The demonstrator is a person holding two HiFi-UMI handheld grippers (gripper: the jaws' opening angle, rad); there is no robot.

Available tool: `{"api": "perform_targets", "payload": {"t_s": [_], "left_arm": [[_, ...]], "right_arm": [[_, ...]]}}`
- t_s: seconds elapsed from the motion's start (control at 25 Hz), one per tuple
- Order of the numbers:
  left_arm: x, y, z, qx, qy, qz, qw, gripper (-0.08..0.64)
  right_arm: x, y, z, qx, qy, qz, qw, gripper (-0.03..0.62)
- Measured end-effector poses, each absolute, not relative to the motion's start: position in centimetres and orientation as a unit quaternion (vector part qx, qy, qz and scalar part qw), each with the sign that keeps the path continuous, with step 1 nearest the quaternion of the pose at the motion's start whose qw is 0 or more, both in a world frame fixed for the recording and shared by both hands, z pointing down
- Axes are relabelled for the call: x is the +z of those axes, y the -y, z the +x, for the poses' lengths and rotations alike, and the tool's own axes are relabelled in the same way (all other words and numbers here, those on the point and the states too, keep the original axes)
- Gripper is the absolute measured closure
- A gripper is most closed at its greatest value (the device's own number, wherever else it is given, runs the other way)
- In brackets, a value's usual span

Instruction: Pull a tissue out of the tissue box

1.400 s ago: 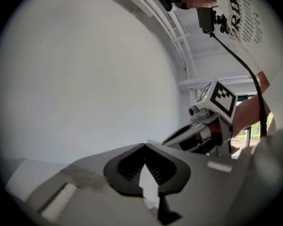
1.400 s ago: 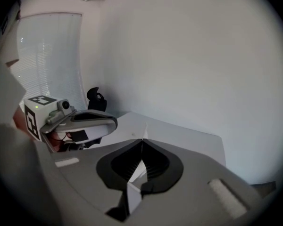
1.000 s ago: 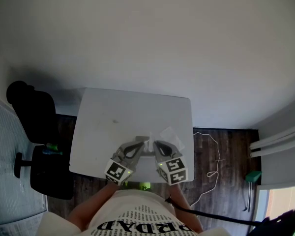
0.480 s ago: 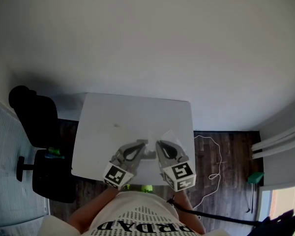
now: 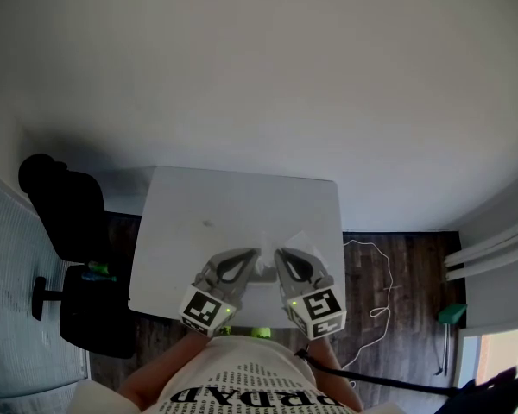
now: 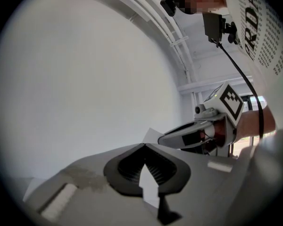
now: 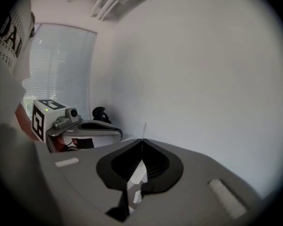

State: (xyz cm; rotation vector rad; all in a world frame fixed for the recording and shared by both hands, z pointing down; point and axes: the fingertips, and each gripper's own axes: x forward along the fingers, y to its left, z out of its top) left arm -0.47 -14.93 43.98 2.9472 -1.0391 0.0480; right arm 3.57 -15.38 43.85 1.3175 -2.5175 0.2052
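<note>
Tissue (image 5: pixel 299 239) rising as a thin white sheet from the clenched jaw tips of the right gripper (image 5: pixel 280 253), near the front edge of the white table (image 5: pixel 198 205). The left gripper (image 5: pixel 255 253) faces it almost tip to tip, jaws pressed together with nothing between them. The tissue box (image 5: pixel 262 271) shows only as a small pale shape between the two grippers.

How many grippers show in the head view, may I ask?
2: the left gripper at the table's near edge, shut; the right gripper beside it, shut on a tissue.
</note>
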Motion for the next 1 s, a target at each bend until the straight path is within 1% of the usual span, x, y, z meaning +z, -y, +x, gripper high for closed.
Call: {"api": "perform_targets", "payload": {"t_s": [0.4,0.64,1.0], "left_arm": [[44.5,15.5,-0.3,0.02,0.331,0.943,0.009,0.571],[44.0,15.6,-0.3,0.003,0.339,0.94,0.025,0.571],[44.2,15.5,0.0,0.011,0.333,0.943,0.013,0.571]], "right_arm": [[44.9,15.7,3.8,0.063,0.875,0.452,0.163,0.583],[44.7,15.8,3.6,0.058,0.876,0.452,0.161,0.583],[44.5,15.7,3.7,0.06,0.874,0.454,0.165,0.583]]}}
